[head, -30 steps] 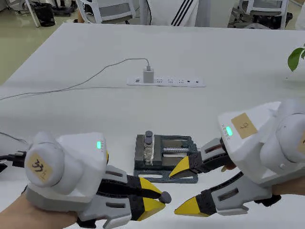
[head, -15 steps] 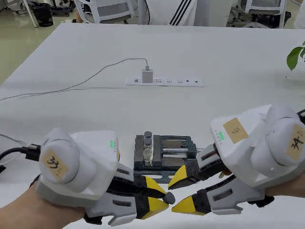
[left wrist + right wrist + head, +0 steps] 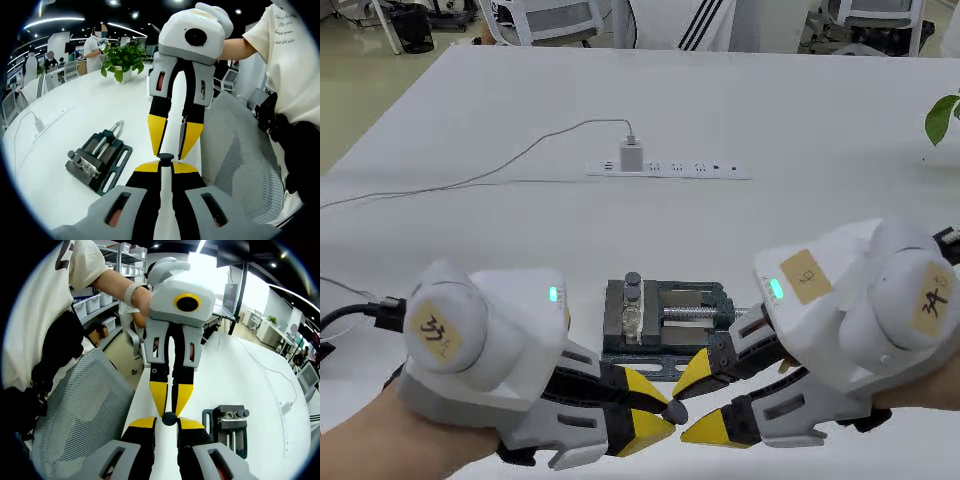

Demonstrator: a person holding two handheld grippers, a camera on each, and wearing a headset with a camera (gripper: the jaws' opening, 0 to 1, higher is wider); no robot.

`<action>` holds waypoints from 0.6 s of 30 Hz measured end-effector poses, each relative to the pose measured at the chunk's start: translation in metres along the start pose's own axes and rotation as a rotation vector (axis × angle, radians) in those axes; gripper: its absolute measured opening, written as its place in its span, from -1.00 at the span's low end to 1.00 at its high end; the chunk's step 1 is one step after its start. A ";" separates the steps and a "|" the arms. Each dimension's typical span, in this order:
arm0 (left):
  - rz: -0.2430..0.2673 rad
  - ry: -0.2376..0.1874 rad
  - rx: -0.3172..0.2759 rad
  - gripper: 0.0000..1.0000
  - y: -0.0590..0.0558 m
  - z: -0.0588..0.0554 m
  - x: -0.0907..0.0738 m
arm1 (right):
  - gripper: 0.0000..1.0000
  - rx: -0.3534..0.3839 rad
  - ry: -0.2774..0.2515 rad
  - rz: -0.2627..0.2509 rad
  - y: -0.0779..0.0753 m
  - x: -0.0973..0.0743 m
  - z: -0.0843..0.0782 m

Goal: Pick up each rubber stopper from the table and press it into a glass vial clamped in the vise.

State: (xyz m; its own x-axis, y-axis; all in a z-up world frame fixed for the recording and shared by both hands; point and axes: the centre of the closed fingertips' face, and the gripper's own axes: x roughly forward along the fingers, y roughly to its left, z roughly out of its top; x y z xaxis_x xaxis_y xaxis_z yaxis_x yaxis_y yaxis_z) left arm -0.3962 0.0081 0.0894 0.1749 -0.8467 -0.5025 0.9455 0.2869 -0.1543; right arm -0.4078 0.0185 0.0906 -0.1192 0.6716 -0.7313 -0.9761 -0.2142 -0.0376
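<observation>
1. Left gripper (image 3: 658, 416): yellow-tipped jaws pressed together, pinching a small dark grey rubber stopper (image 3: 671, 410) at their tips, held above the white table (image 3: 800, 120).
2. Right gripper (image 3: 696, 402) faces it tip to tip, jaws spread, one on either side of the stopper; whether they touch it cannot be told.
3. Just beyond both grippers, a dark metal bench vise (image 3: 670, 325) stands on the table, clamping upright clear glass vials (image 3: 633, 319) capped with dark plugs (image 3: 633, 281).
4. Well beyond the vise lies a white power strip (image 3: 690, 170).

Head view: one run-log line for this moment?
left gripper: shut on rubber stopper | right gripper: open, jaws either side of stopper | vise: capped vials, grippers clear of it
</observation>
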 end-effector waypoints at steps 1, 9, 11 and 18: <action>-0.003 -0.003 -0.011 -0.95 -0.001 0.000 0.000 | -0.78 0.004 -0.002 -0.001 -0.001 0.000 0.000; 0.003 -0.012 -0.025 -0.95 0.000 0.002 0.000 | -0.84 -0.002 0.006 -0.007 -0.004 -0.001 0.001; 0.005 -0.011 -0.016 -0.95 0.000 0.002 0.000 | -0.84 -0.001 0.009 -0.006 -0.004 -0.001 0.001; 0.021 -0.003 0.032 -0.95 0.001 0.003 0.000 | -0.85 0.002 0.023 0.005 -0.006 -0.002 0.001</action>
State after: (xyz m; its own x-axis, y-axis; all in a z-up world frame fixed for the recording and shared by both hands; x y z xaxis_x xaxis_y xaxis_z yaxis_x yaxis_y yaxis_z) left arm -0.3944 0.0071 0.0917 0.1959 -0.8421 -0.5024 0.9498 0.2905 -0.1165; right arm -0.4020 0.0189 0.0930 -0.1194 0.6539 -0.7471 -0.9759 -0.2157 -0.0328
